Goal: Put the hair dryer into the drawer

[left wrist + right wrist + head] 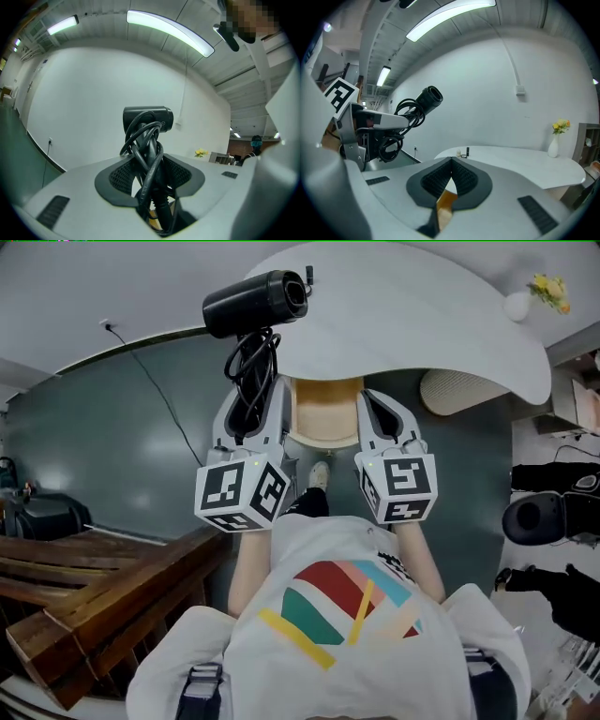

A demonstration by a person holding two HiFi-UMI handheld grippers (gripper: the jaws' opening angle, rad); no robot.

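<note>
While the left claw [253, 404] pinches the hair dryer [255, 302] by its cord-wrapped handle near the counter [441, 334], the right claw [450, 178] is pressed together, empty. Rigid and top-heavy, the dryer likely handles best gripped there.

The hair dryer [255, 302] is showing glossy black, and its looped cord [251, 367] is showing the same black. The left tongs [255, 395] and the right tongs [377, 407] are wearing pale grey shells with dark ribbed pads, and their cubes are carrying black-and-white square markers. The desk [422, 334] is gleaming white, and the floor [122, 427] is lying dull grey-green. The person's shirt [281, 559] is showing white with red, teal, yellow and light-blue stripes. Yellow flowers [548, 287] are standing in a white vase [517, 306].
</note>
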